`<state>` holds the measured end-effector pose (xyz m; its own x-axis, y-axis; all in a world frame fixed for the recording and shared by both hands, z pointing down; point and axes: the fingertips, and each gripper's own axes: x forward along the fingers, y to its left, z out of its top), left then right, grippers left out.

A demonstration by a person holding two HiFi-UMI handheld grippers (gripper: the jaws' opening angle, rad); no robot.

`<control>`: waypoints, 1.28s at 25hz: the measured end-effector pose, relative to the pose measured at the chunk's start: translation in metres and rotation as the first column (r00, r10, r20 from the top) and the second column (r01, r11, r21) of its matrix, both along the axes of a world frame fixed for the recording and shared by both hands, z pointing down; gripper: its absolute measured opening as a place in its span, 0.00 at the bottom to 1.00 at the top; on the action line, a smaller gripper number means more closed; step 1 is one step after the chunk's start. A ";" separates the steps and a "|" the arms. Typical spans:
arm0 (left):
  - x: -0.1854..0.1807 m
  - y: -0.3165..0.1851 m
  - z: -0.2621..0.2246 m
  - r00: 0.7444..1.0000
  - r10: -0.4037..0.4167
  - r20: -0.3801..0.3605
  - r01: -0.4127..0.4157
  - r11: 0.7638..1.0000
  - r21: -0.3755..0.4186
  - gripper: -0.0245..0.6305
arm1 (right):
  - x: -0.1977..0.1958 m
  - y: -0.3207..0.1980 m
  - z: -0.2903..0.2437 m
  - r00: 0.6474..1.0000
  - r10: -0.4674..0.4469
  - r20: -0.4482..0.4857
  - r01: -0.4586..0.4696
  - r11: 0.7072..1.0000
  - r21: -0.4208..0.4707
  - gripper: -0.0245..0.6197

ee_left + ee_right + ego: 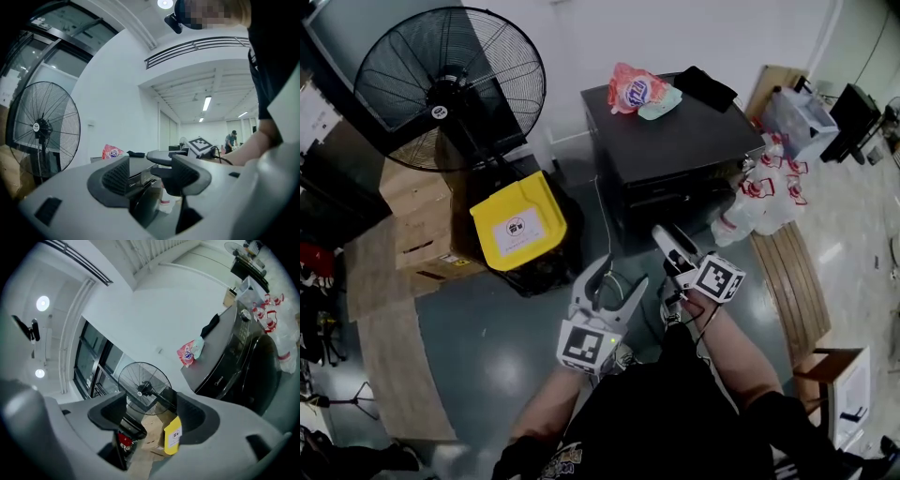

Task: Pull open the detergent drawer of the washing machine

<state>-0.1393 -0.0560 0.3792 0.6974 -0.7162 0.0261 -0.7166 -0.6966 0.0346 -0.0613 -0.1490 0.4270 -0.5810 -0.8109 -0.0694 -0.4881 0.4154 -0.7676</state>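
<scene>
The dark washing machine (675,141) stands ahead of me, with its front panel (666,192) facing me; I see no drawer sticking out of it. My left gripper (623,272) hangs open in front of the machine and a little to its left, a short way off. Looking along the left gripper (150,173), the machine's front (138,174) and round door (147,206) show in the gap between the pads. My right gripper (661,234) is nearer the panel, not touching it. The right gripper (150,416) is open and rolled, with the machine (234,352) off to its right.
A big black floor fan (450,89), cardboard boxes (417,211) and a yellow-lidded bin (517,220) stand left of the machine. A pink bag (633,91) and a black cloth (705,86) lie on its top. White jugs (759,202) and a wooden pallet (787,281) sit to the right.
</scene>
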 end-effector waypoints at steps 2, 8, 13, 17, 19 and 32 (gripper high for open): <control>0.000 -0.005 0.003 1.000 -0.012 -0.005 0.012 1.000 -0.010 0.43 | 0.005 -0.010 0.009 1.000 0.001 0.028 0.000 1.000 -0.011 0.58; 0.004 -0.023 0.015 0.999 -0.046 0.012 0.046 0.999 -0.015 0.43 | 0.024 -0.041 0.046 0.996 -0.014 0.091 0.019 0.998 -0.061 0.60; 0.015 -0.050 0.023 0.997 -0.073 0.028 0.075 0.995 -0.062 0.43 | 0.043 -0.062 0.104 0.985 0.092 0.143 -0.037 0.938 -0.345 0.62; 0.026 -0.072 0.031 0.996 -0.085 0.040 0.088 0.993 -0.078 0.43 | 0.051 -0.090 0.122 0.982 0.084 0.170 -0.016 0.931 -0.364 0.62; 0.030 -0.084 0.035 0.995 -0.093 0.043 0.097 0.991 -0.093 0.43 | 0.054 -0.104 0.131 0.982 0.080 0.173 -0.010 0.928 -0.373 0.62; 0.051 -0.148 0.067 0.990 -0.127 0.060 0.136 0.974 -0.179 0.43 | 0.068 -0.178 0.196 0.969 0.097 0.226 0.019 0.887 -0.462 0.68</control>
